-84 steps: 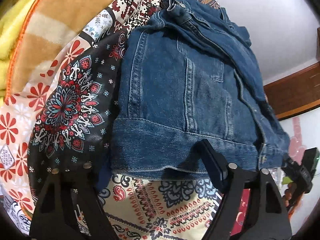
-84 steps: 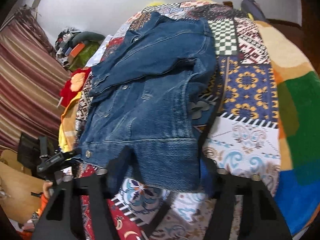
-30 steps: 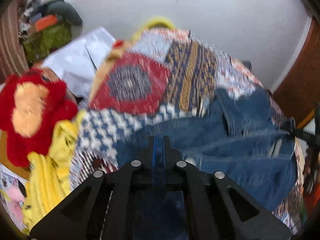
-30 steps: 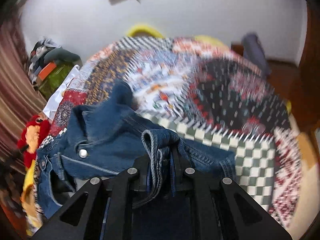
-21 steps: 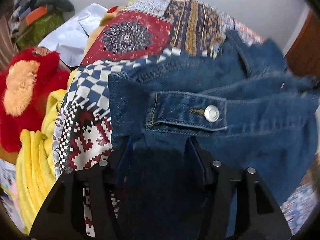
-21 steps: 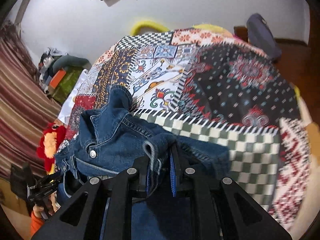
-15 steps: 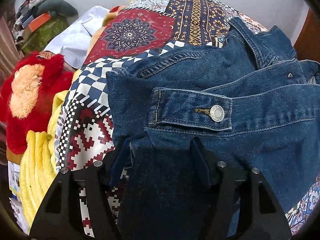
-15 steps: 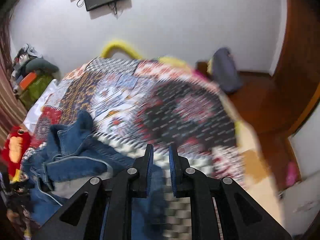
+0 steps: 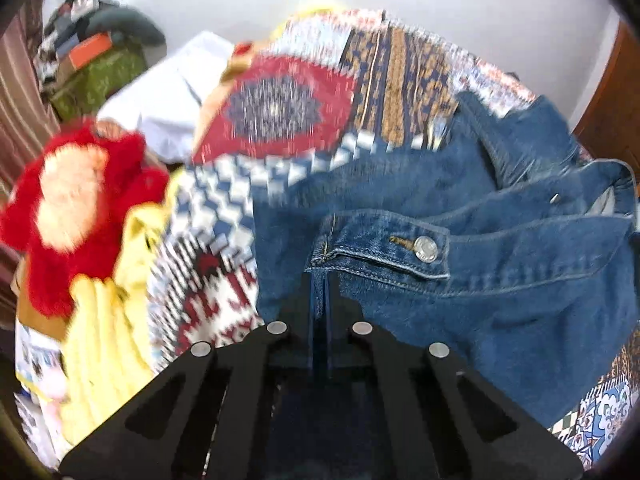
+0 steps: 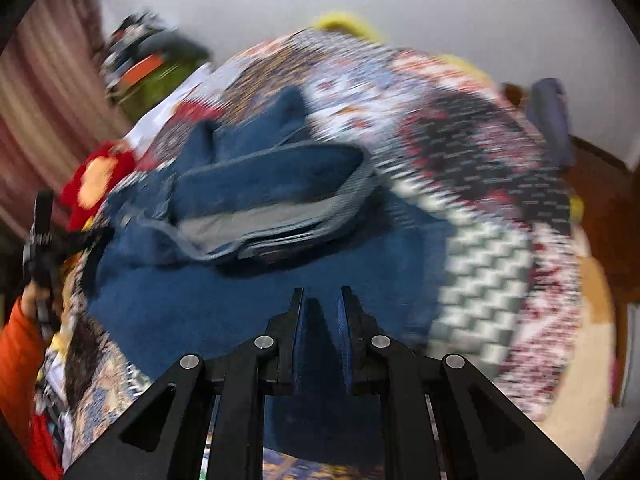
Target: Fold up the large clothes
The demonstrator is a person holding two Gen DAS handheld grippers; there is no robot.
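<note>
Beside jacket (image 9: 500, 280) hem (quilt (image 9: 288, 108) beyond), left gripper (image 9: 321, 280) pinches.

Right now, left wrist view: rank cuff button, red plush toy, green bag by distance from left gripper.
From the left gripper:
1. Cuff button, just right of the tips, on the denim jacket.
2. Red plush toy, far left.
3. Green bag, upper left by the wall.

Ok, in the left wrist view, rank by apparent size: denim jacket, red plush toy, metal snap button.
1. denim jacket, filling most of the right half, though it lies closest to the camera.
2. red plush toy, blurred at the left edge.
3. metal snap button, a small disc on the jacket's tab.
</note>
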